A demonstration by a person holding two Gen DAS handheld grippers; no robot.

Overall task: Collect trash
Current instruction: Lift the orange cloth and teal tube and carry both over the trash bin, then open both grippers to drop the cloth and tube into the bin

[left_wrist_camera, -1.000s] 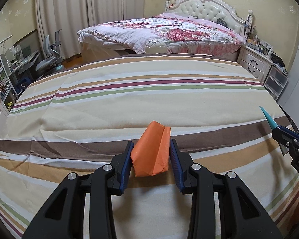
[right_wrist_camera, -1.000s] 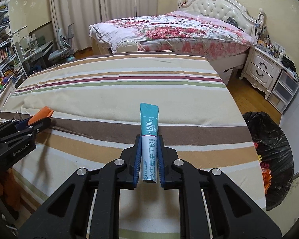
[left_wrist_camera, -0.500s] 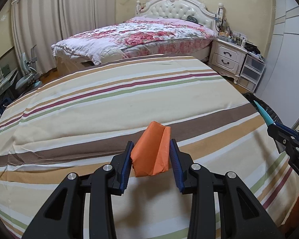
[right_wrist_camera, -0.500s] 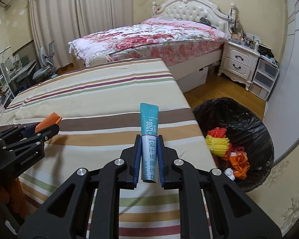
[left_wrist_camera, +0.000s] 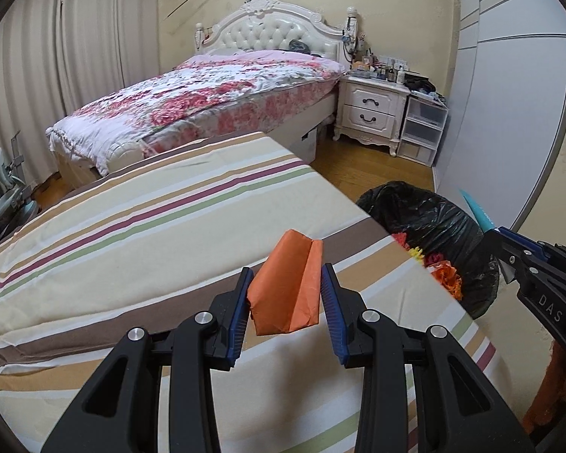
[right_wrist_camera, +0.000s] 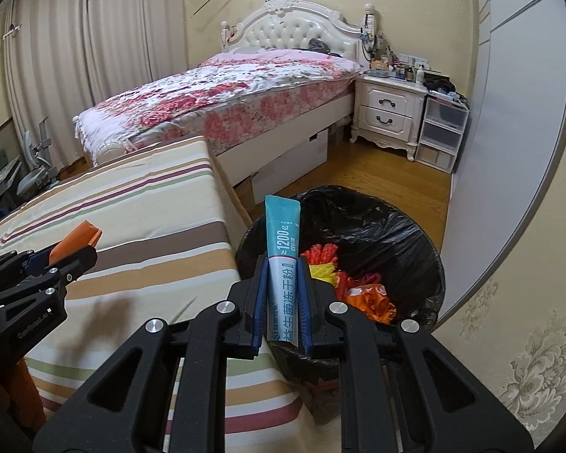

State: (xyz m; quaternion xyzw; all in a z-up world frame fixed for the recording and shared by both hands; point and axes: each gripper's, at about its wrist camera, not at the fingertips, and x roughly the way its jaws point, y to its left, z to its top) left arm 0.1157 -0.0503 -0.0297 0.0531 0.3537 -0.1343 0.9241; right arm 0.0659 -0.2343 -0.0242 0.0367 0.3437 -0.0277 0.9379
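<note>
Left wrist view: the left gripper (left_wrist_camera: 286, 304) has its 2 blue-padded jaws part-way apart and clamped on a folded orange paper (left_wrist_camera: 286, 290), which stands up between the pads above the striped bedcover (left_wrist_camera: 132, 234), close to that cover's right edge. Past that edge, on the wooden floor, sits a bin lined with a black trash bag (left_wrist_camera: 430, 222), with orange and yellow scraps inside. At the right rim of this view the right gripper (left_wrist_camera: 498, 241) shows side-on, a teal tip sticking out of it in front of the bag.

In the right wrist view the right gripper (right_wrist_camera: 283, 302) has its jaws nearly closed, pinching a slim teal-and-white sachet (right_wrist_camera: 282, 260) that stands upright between the pads, its top in front of the near rim of the black trash bag (right_wrist_camera: 377, 226). The bin stands just beside the striped bedcover's right edge. The left gripper (right_wrist_camera: 62, 255) appears at the left, over the cover, with the orange paper (right_wrist_camera: 80, 238) poking out.
</note>
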